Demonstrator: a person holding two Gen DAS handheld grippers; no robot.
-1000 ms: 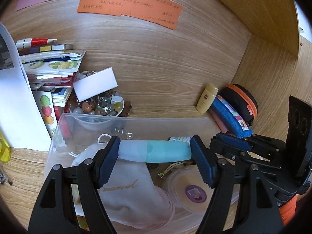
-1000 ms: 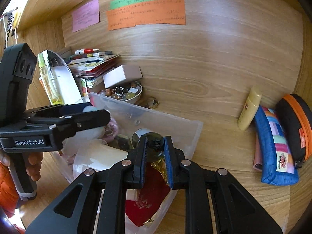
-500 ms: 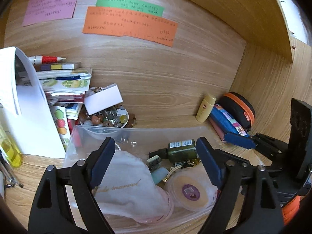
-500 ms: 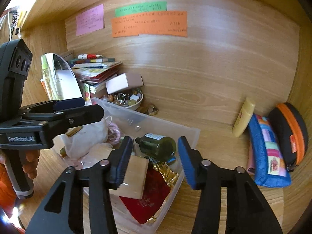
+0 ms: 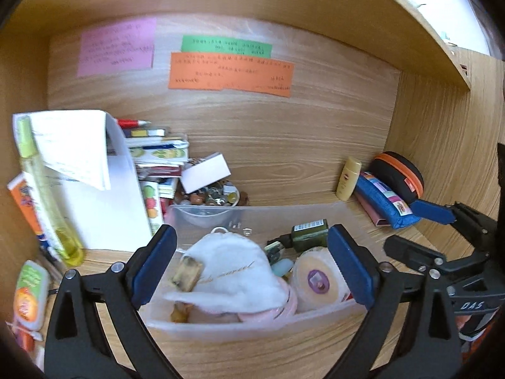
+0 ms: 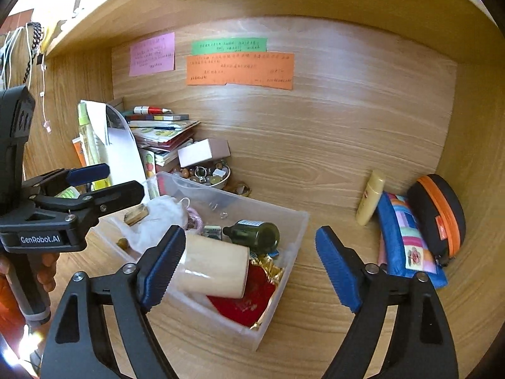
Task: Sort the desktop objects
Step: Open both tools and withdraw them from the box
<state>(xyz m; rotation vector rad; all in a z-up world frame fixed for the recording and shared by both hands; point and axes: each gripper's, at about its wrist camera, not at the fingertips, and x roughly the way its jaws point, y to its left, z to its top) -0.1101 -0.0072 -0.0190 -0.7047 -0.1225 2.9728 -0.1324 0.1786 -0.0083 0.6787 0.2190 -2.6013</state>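
While my left gripper point(image 5: 251, 263) and right gripper point(image 6: 247, 268) spread their jaws, both empty, the clear bin point(image 6: 281, 271) sits just below them. Its wooden cylinder point(image 6: 214, 267) looks light, stiff, and smooth; I'd clasp its middle. The green glass bottle point(image 6: 257, 233) beyond seems fragile. Far right, the yellow tube point(image 6: 369, 197) leans on the wall.

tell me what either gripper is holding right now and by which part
Nothing is held. The left gripper and right gripper are both empty, jaws opening above the clear bin.
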